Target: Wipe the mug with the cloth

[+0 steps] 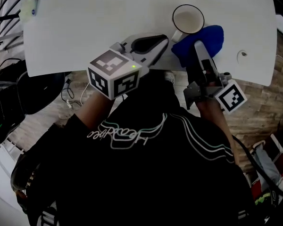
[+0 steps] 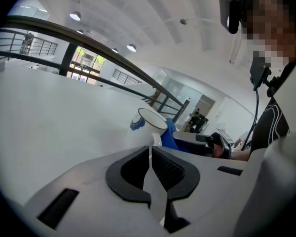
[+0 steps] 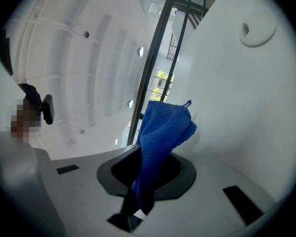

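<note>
A white mug [image 1: 187, 20] with a dark rim stands upright on the white table [image 1: 94, 22], its handle toward me. My left gripper [image 1: 166, 39] lies low on the table and is shut with nothing between its pads. Its tips sit just short of the mug's handle [image 2: 157, 138], and I cannot tell if they touch it. My right gripper [image 1: 198, 45] is shut on a blue cloth [image 1: 205, 40], which bunches up against the mug's right side. In the right gripper view the cloth [image 3: 163, 132] stands up out of the right gripper [image 3: 143, 181].
A small round grommet [image 1: 243, 54] is set in the table to the right of the cloth. Some pale items [image 1: 34, 1] lie at the table's far left corner. The table's near edge [image 1: 61, 72] runs just in front of my body; cables lie on the floor at the left.
</note>
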Available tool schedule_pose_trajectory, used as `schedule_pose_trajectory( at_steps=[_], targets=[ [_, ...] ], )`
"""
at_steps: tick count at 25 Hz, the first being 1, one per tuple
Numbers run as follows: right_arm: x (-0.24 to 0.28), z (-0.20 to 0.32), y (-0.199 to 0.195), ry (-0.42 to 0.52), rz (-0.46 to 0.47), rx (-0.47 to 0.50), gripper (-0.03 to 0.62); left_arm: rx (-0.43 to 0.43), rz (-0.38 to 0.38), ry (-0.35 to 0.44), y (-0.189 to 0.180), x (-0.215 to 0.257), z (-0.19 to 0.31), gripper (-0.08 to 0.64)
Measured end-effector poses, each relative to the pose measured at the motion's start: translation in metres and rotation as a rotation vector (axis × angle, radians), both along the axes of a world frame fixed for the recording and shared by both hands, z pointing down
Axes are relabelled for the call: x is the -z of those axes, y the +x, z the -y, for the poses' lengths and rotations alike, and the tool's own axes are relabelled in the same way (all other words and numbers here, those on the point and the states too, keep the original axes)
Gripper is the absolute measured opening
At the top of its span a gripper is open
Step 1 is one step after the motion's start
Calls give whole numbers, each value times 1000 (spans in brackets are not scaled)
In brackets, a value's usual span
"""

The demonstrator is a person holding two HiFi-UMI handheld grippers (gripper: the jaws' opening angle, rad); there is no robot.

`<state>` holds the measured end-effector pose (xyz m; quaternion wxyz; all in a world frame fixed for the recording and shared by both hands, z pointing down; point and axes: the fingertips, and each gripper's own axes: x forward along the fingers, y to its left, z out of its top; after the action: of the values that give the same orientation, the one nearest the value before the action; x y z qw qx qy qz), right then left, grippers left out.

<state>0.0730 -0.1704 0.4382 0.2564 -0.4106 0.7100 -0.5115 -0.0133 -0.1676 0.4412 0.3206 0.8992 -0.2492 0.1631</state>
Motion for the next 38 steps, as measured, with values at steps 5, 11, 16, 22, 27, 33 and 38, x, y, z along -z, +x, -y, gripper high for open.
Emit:
schedule_pose_trajectory(
  at_steps=[5, 11, 16, 22, 27, 33, 38],
  targets=[
    [-13, 5, -1, -69, -98, 12, 51, -18, -2, -20, 0, 0, 1, 8],
    [-27, 9, -5, -169, -214, 58, 51, -49, 60, 45, 1, 0, 4, 15],
    [-34, 5, -3, -254, -263, 66, 51, -95, 108, 71, 11, -1, -1, 97],
    [-28, 2, -4, -217, -258, 98, 51, -121, 166, 149, 19, -8, 1, 133],
    [-13, 1, 0, -134, -236, 162, 51, -107, 224, 198, 24, -12, 5, 93],
    [9, -5, 15, -43, -271, 273, 51, -103, 254, 219, 27, -7, 4, 69],
    [29, 5, 23, 32, -221, 271, 51, -131, 316, 278, 14, -7, 10, 69]
  ],
)
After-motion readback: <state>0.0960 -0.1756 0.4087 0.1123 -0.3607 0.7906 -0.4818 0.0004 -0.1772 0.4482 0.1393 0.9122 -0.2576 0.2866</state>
